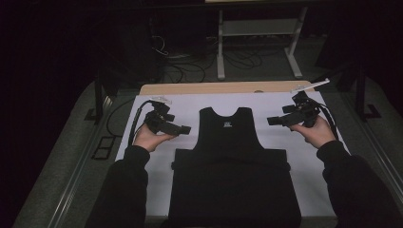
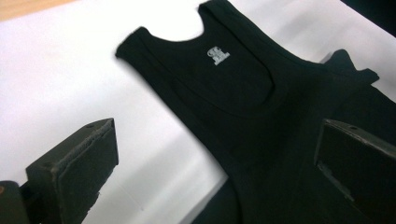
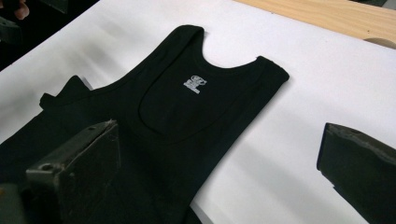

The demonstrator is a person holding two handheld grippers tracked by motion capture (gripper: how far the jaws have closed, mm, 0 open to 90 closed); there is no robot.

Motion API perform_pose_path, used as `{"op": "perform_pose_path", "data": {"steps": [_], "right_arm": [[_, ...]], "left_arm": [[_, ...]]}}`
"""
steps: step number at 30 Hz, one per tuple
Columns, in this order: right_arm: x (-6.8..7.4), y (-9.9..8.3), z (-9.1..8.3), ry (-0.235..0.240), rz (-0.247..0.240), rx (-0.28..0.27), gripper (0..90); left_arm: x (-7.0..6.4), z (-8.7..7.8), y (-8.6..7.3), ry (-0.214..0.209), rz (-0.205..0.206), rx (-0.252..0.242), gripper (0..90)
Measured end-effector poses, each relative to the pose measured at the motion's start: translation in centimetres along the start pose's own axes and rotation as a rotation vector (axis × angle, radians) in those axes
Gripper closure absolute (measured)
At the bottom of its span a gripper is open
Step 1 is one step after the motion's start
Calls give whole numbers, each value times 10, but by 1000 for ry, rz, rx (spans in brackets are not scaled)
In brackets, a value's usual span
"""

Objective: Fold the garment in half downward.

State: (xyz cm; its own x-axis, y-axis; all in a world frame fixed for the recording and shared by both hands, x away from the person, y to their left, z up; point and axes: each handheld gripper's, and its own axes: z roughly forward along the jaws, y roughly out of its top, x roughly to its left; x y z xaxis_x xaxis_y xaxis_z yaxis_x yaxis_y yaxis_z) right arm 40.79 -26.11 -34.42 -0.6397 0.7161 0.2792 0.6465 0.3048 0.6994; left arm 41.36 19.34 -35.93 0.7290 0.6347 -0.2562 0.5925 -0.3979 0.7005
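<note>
A black sleeveless top [image 1: 231,161] lies flat on the white sheet [image 1: 142,156], neckline toward the far edge, a small white label [image 2: 218,54] inside the collar. The label [image 3: 195,84] also shows in the right gripper view. My left gripper [image 1: 185,129] hovers left of the top's shoulder, open, its jaws empty and pointing right. My right gripper [image 1: 272,120] hovers right of the other shoulder, open and empty, pointing left. In the left gripper view the top [image 2: 261,107] fills the space between the jaws; in the right gripper view the top [image 3: 154,121] lies ahead and left.
The white sheet covers a wooden table whose far edge [image 1: 214,88] shows bare. Beyond it stand a white table frame [image 1: 259,38] and floor cables [image 1: 190,66]. A hand [image 1: 149,138] holds each gripper; dark sleeves enter from the bottom.
</note>
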Motion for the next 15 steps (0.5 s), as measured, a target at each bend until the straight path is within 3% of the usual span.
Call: {"op": "perform_pose_path", "data": {"steps": [15], "right_arm": [[-12,14,8,-10,29,7,0]], "left_arm": [[19,12,17,11,-43,-7,0]]}}
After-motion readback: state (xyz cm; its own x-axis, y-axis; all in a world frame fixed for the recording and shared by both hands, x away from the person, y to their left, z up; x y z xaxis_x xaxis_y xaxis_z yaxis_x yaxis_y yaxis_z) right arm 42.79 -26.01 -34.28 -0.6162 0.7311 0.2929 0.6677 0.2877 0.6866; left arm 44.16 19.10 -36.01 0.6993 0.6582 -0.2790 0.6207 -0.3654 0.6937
